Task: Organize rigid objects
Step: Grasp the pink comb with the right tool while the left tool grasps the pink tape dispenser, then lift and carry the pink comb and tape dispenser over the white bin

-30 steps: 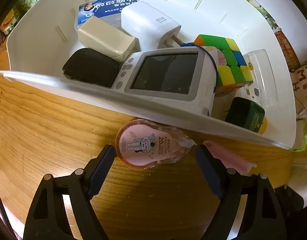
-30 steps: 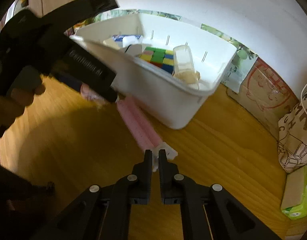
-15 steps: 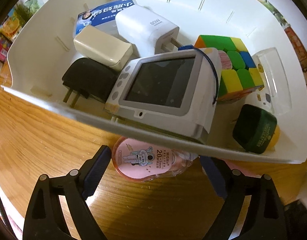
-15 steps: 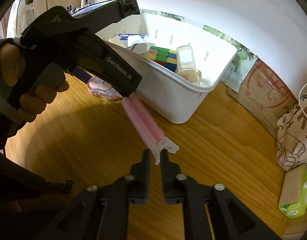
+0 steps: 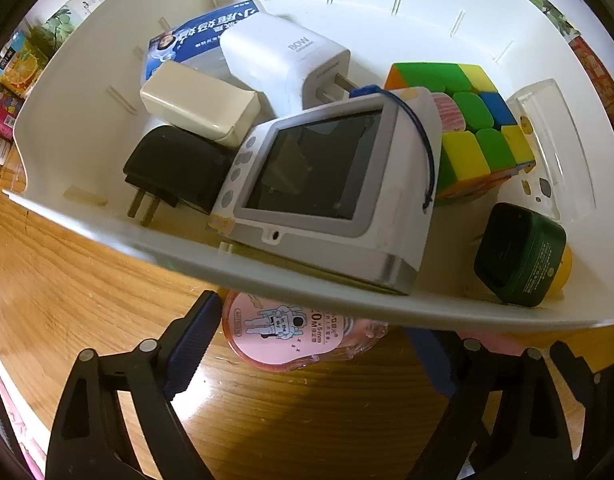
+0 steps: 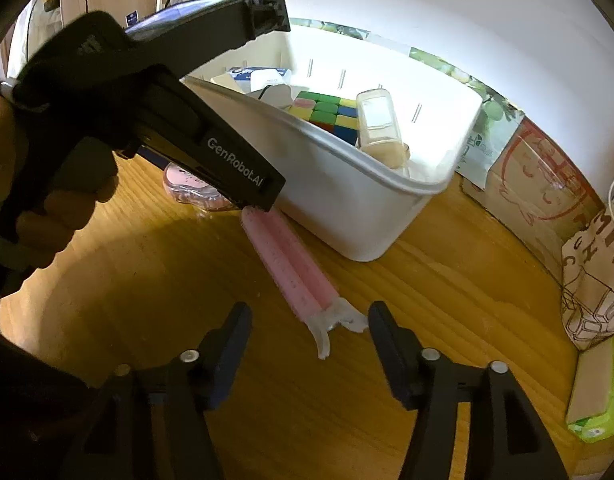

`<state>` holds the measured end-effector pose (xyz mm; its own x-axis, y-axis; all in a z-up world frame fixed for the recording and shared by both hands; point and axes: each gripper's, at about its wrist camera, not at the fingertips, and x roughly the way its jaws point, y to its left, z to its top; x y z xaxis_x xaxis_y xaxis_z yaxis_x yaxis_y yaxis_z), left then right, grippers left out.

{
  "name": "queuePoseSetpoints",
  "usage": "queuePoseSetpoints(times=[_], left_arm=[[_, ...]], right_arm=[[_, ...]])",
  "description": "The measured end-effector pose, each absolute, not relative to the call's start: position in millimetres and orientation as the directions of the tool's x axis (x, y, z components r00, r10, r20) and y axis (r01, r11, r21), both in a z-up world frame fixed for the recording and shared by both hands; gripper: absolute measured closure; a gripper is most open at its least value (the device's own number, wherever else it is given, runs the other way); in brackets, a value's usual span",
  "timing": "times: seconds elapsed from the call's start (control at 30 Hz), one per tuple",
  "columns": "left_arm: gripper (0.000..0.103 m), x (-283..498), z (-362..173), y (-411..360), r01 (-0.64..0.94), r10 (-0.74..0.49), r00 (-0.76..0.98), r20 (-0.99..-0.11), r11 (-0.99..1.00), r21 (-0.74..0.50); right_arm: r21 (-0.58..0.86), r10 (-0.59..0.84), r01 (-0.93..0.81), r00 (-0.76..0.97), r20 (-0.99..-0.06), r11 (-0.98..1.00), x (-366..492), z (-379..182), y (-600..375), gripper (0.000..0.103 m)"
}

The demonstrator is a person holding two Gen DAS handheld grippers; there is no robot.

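A white bin [image 5: 267, 276] on the wooden table holds chargers, a grey-screened device [image 5: 327, 184], a colour cube [image 5: 471, 128] and a dark green case [image 5: 519, 256]. A pink correction-tape dispenser [image 5: 291, 332] lies on the table against the bin's near wall, partly under its rim. My left gripper [image 5: 311, 344] is open, its fingers on either side of the dispenser. A long pink packet [image 6: 291, 268] lies beside the bin [image 6: 347, 196]. My right gripper [image 6: 309, 344] is open, its fingers on either side of the packet's near end.
A clear bottle [image 6: 381, 128] leans in the bin's right end. Cardboard [image 6: 535, 184], a paper bag [image 6: 595, 280] and a green tissue pack [image 6: 599, 396] line the right edge. The left hand-held gripper body [image 6: 167, 120] crosses the right wrist view.
My right gripper has opened from shut and now spans the pink packet's end. My left gripper has moved forward, so the bin's rim now covers part of the pink dispenser.
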<state>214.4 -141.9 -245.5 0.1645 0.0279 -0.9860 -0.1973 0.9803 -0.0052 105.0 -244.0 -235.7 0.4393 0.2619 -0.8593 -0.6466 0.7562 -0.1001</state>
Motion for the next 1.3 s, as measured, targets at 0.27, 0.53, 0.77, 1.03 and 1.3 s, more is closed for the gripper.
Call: queuePoseSetpoints(times=[0.27,0.53,0.77,1.03,1.3], left_arm=[[0.016,205,-241,-112,-0.209,0.016,0.157,-0.988,0.978,-0.017],[0.016,186,-236,-87,-0.223,-0.022,0.147,-0.989,0.973,-0.054],[0.016,174,-236,-64,-0.248,-0.079,0.149,-0.986,0.962,-0.114],[0.016,155,-232,-47,-0.266,-0.105,0.158,-0.982,0.953,-0.145],[0.016,127,-214,-32,-0.265,-0.11,0.204,-0.973,0.95,-0.163]], right_arm=[[-0.114,0.247,-0.64,0.448,-0.859,0.76,112,-250,-238,0.03],[-0.052,0.29,-0.608,0.449,-0.845,0.792,124,-257,-239,0.029],[0.046,0.366,-0.59,0.436,-0.822,0.806,129,-254,-243,0.037],[0.04,0.379,-0.619,0.427,-0.821,0.784,125,-247,-240,0.076],[0.042,0.402,-0.625,0.447,-0.799,0.779,111,-229,-239,0.078]])
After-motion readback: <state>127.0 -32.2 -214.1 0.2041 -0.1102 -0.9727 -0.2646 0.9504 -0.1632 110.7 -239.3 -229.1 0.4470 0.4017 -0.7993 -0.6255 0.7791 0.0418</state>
